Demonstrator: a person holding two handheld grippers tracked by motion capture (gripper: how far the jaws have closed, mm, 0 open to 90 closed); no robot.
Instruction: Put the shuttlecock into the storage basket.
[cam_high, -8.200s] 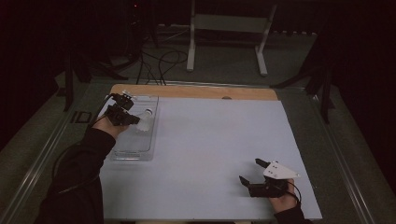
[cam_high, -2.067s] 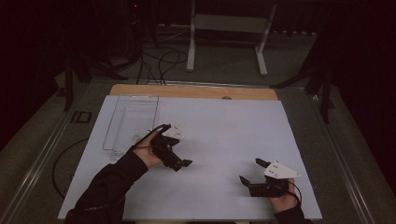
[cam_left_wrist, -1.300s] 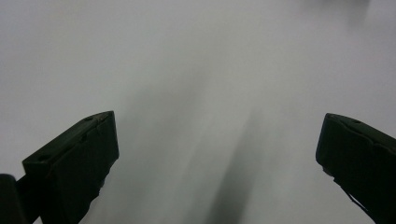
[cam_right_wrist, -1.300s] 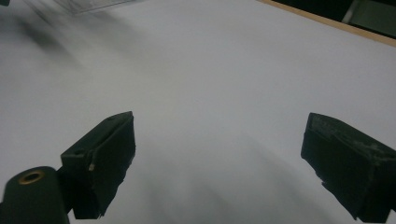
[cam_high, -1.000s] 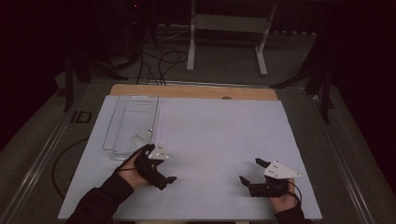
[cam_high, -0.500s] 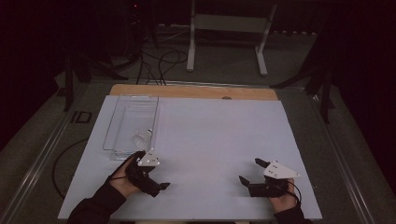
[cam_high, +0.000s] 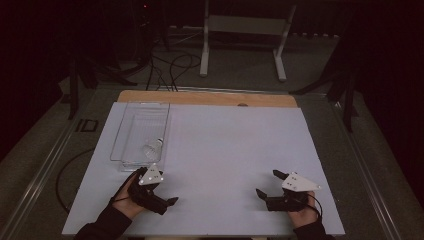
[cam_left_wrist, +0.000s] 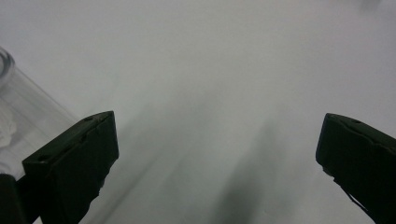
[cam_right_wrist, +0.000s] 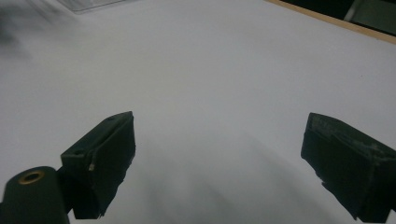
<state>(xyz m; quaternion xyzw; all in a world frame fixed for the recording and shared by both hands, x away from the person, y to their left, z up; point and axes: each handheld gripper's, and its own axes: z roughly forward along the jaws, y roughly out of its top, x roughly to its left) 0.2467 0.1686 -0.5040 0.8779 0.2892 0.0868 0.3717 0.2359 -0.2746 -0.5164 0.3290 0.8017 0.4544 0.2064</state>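
**Both grippers rest spread and empty on the white table, the clear tray behind the left one**

From the high view, I see a white table (cam_high: 225, 150) with a wooden strip along its far edge. A clear plastic tray (cam_high: 125, 145) sits on the table's left side, its long side running away from me. Inside it, near the closer end, lies a small clear bottle (cam_high: 151, 147). My left gripper (cam_high: 162, 200) sits just in front of the tray's near end, low over the table, jaws pointing toward the right. It holds nothing. My right gripper (cam_high: 267, 186) rests at the near right of the table, well apart from the tray, jaws pointing left, also holding nothing.

In the left gripper view, I see the two black jaws set wide apart with bare white table between them. The curved clear wall of the tray (cam_left_wrist: 28, 116) shows at the left edge, just beside the left jaw.

In the right gripper view, the jaws again stand wide apart over bare white table. A corner of the tray (cam_right_wrist: 93, 3) shows at the top left, far off, and the wooden strip (cam_right_wrist: 327, 21) crosses the top right.
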